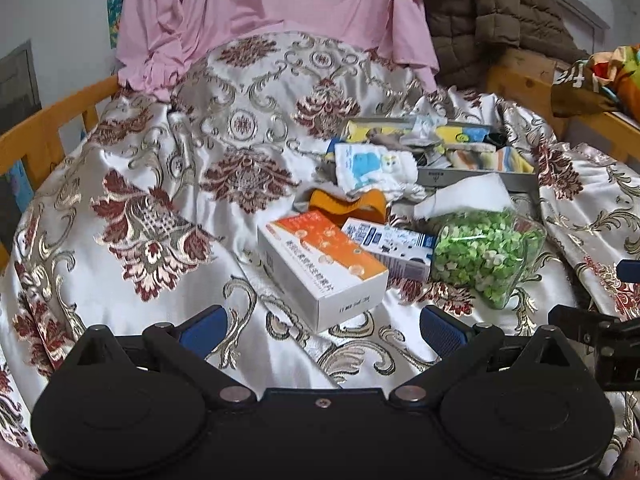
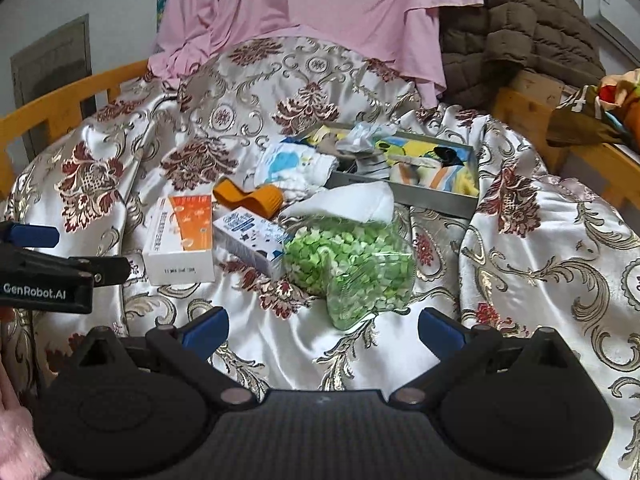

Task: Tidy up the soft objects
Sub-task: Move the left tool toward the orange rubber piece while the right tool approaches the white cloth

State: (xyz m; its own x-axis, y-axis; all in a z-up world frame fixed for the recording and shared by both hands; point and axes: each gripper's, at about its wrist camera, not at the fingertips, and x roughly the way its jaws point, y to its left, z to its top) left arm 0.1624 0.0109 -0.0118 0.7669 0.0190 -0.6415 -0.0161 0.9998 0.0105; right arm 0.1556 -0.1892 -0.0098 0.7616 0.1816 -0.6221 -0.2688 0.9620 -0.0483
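Grey tray (image 2: 436, 199) of folded socks (image 2: 424, 160) at the back of the heap on the patterned bedspread (image 1: 168, 184); white cloth (image 1: 372, 168) just left of it, orange band (image 2: 250, 198) nearer. In front: orange box (image 1: 324, 264), blue box (image 2: 250, 236), bag of green bits (image 2: 352, 264). Left gripper (image 1: 323, 330) and right gripper (image 2: 323, 330) both spread wide, holding nothing, low over the bedspread.

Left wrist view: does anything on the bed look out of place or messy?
Yes. Two cardboard boxes and a bag of green pieces lie among the soft things, and a small cloth hangs over the edge of the grey tray.
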